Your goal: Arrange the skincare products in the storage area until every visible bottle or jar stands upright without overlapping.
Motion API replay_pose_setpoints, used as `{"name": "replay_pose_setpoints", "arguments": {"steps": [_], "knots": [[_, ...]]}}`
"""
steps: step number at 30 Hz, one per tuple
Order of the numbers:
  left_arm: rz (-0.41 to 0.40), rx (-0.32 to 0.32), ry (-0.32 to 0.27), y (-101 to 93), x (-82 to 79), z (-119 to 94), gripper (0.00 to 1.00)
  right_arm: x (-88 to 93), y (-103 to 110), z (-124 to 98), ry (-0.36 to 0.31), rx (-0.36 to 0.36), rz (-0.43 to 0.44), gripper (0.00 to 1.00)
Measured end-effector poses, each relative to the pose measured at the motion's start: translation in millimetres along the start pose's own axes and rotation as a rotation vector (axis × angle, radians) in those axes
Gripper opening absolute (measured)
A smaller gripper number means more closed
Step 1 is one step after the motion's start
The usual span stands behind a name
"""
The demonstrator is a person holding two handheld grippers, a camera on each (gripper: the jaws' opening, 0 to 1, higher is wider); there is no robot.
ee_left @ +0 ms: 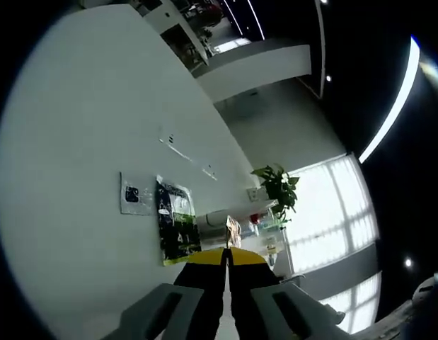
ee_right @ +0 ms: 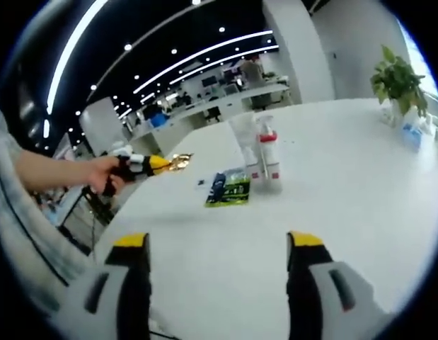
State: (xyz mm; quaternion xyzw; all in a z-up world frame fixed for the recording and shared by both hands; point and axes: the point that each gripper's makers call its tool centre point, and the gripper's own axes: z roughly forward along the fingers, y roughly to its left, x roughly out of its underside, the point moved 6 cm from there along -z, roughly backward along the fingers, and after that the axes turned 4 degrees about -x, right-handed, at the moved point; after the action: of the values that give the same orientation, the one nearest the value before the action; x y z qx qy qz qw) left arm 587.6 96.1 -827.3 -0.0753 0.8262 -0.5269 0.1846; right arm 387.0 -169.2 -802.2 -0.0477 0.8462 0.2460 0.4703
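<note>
My left gripper (ee_left: 227, 251) has its yellow-tipped jaws pressed together on a small shiny gold item (ee_left: 233, 230), held in the air above the white table (ee_left: 84, 127). In the right gripper view a hand holds that left gripper (ee_right: 160, 164) out at the left, with the gold item (ee_right: 179, 161) at its tips. Mid-table, a clear bottle with a red collar and white pump (ee_right: 267, 154) stands upright beside a taller clear container (ee_right: 243, 133). My right gripper (ee_right: 217, 244) is open and empty, low over the near table.
A green and black packet (ee_right: 230, 190) (ee_left: 176, 221) lies flat on the table beside a small dark card (ee_left: 134, 195). A potted plant (ee_right: 395, 79) (ee_left: 278, 187) and a few small bottles (ee_right: 415, 131) stand at the far edge. Office desks lie beyond.
</note>
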Motion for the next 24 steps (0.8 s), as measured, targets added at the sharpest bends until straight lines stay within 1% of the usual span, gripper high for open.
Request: {"name": "replay_pose_setpoints", "arguments": {"steps": [1, 5, 8, 11, 16, 24], "knots": [[-0.001, -0.011, 0.005, 2.1, -1.2, 1.1, 0.01, -0.3, -0.8, 0.1, -0.002, 0.003, 0.001, 0.77], [0.000, -0.019, 0.016, 5.4, -4.8, 6.9, 0.01, -0.5, -4.6, -0.3, -0.008, 0.023, 0.004, 0.78], [-0.005, -0.019, 0.018, 8.0, -6.0, 11.3, 0.01, 2.7, -7.8, -0.6, -0.006, 0.032, 0.025, 0.79], [-0.010, -0.033, 0.023, 13.8, -6.6, 14.8, 0.01, 6.4, -10.8, -0.6, -0.001, 0.042, 0.048, 0.79], [-0.015, -0.053, 0.026, 21.6, -7.9, 16.3, 0.01, 5.8, -13.2, -1.4, -0.001, 0.047, 0.055, 0.78], [-0.023, -0.082, 0.029, 30.6, -7.5, 19.4, 0.01, 8.8, -16.3, -1.7, 0.016, 0.056, 0.064, 0.78]]}}
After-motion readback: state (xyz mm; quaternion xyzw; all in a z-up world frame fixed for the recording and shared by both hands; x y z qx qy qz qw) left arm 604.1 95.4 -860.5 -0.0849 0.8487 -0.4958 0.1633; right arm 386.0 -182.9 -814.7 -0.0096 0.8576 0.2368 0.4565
